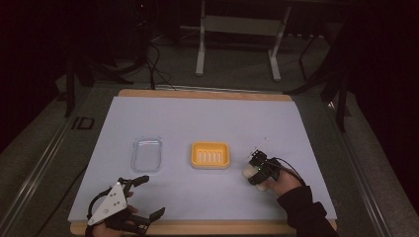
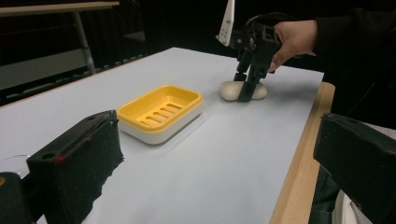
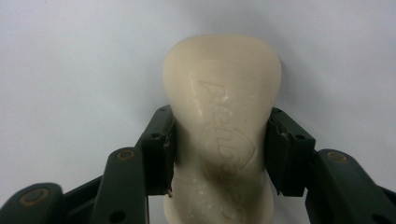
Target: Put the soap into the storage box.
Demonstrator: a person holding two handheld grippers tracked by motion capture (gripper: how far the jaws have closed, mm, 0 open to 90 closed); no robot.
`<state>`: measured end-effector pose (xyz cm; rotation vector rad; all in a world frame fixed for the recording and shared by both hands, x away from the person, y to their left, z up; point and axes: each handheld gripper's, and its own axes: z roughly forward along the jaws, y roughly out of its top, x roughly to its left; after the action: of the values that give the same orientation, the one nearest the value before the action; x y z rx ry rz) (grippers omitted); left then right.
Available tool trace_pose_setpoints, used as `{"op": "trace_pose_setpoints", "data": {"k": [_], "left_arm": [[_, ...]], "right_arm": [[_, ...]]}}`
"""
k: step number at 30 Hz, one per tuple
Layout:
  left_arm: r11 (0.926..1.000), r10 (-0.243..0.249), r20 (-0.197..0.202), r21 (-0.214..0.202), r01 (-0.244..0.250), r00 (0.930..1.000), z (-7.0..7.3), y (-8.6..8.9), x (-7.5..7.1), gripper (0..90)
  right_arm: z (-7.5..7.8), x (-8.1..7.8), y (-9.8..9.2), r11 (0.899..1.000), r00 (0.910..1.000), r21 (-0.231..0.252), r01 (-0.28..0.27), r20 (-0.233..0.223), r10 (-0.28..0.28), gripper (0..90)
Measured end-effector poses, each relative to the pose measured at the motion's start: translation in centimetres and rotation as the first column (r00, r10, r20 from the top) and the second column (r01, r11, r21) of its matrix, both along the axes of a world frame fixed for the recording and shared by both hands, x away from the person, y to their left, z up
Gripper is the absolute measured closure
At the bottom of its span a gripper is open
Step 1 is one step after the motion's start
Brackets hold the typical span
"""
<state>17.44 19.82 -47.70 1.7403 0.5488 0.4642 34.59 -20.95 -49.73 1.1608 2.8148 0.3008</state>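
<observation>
The right tool (image 3: 219, 149) is clamped on a cream soap bar (image 3: 223, 121) lying on the tabletop (image 1: 207, 118), just right of the yellow soap dish (image 1: 211, 155). The waisted, embossed bar looks slick and could squirt free if squeezed harder or lifted tilted. The left tool (image 1: 143, 197) hangs wide open, empty.

There was one bar of soap (image 3: 222, 126) — cream-coloured, with raised lettering on its face. One soap dish (image 1: 211, 155) stood on the table: a yellow slotted tray in a white base. One clear plastic lid (image 1: 146, 153) lay just beside it. There were two grippers — the left gripper (image 1: 150, 198) and the right gripper (image 1: 253, 170) — each with two black jaws. One pale sheet (image 1: 207, 118) covered one wooden table (image 1: 202, 94).
</observation>
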Motion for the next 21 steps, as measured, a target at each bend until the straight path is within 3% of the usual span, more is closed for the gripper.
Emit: {"op": "trace_pose_setpoints", "data": {"k": [21], "left_arm": [[1.0000, 0.001, -0.004, 0.000, -0.001, 1.0000, 0.0, 0.0, 0.1, 1.1]], "right_arm": [[3.3, 1.2, -0.2, 0.998, 0.9956, -0.006, -0.065, 0.067, 0.065, 49.9]]}}
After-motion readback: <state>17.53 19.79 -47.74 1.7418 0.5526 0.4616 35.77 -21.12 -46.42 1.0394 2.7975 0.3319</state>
